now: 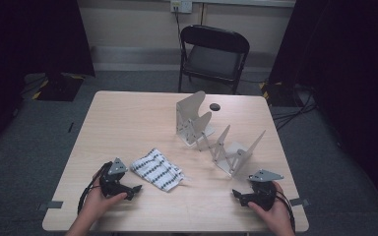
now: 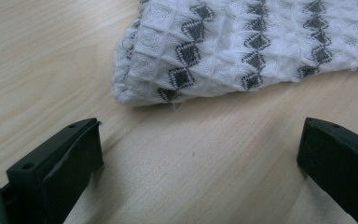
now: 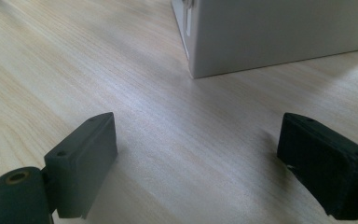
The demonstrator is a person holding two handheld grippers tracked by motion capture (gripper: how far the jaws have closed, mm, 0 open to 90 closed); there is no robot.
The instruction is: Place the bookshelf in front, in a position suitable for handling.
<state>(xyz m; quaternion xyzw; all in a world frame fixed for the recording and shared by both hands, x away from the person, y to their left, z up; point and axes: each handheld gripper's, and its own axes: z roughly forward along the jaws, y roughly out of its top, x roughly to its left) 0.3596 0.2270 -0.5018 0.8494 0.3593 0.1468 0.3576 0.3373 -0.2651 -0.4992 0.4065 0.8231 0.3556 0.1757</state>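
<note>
Both grippers' jaws stand wide, empty. The left gripper [image 1: 128, 189], closing low on the cloth [image 2: 242, 46], would probably snag only its edge.

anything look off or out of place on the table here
Nothing stands out. The folded patterned cloth lies flat beside the left gripper, and the expanding metal rack stands upright, undamaged as far as shows.

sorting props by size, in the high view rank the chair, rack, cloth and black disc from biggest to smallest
1. chair, though it stands farther back
2. rack
3. cloth
4. black disc
</note>
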